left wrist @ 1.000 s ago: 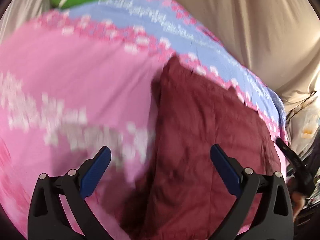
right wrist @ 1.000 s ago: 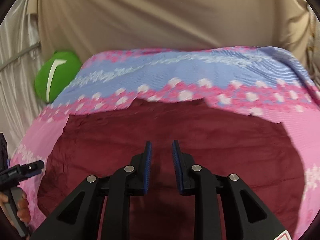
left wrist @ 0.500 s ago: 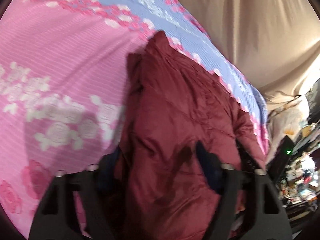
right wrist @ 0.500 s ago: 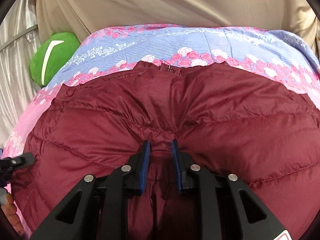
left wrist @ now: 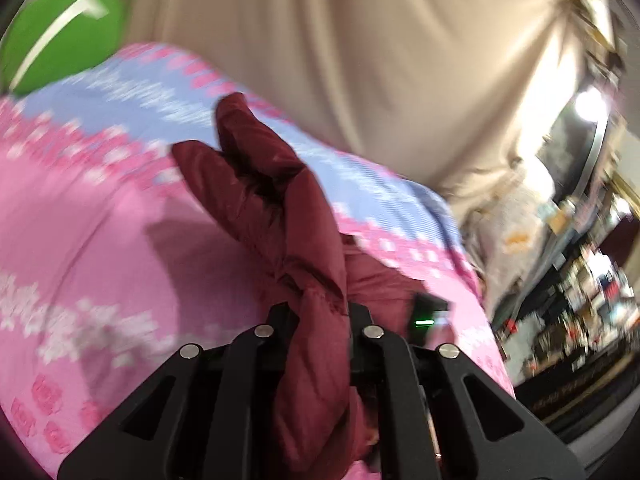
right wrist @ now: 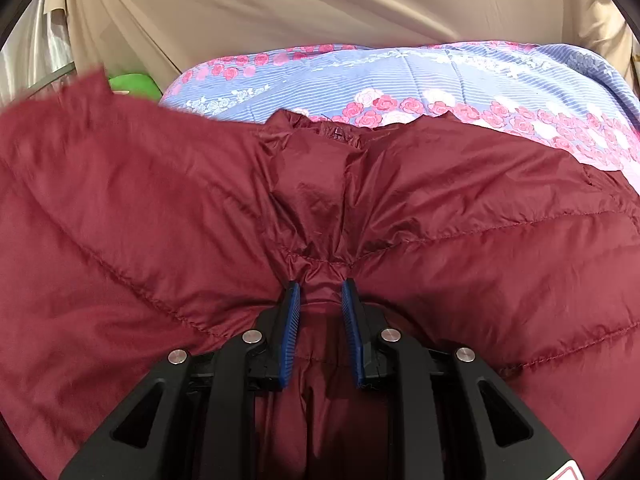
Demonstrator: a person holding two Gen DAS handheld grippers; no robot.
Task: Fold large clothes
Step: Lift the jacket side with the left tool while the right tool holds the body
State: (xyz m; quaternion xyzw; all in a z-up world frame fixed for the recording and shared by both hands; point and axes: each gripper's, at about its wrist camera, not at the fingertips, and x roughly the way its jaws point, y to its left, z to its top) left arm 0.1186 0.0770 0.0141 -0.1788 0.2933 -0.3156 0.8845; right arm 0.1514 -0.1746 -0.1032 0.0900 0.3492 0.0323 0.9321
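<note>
A dark red quilted jacket (right wrist: 460, 216) lies spread on a bed covered by a pink and blue floral quilt (right wrist: 440, 76). The right gripper (right wrist: 319, 292) has its blue pads (right wrist: 291, 320) nearly together, pinching a gathered fold of the jacket at its near edge; the fabric puckers into the gap. The left gripper (left wrist: 320, 316) is closing its jaws on a thick bunch of the jacket (left wrist: 280, 200), which fills the gap between its fingers and rises in a ridge clear of the quilt (left wrist: 80, 220). This view is motion-blurred. A green cushion (left wrist: 60, 28) sits at the far corner of the bed, against a beige curtain (left wrist: 360, 60).
</note>
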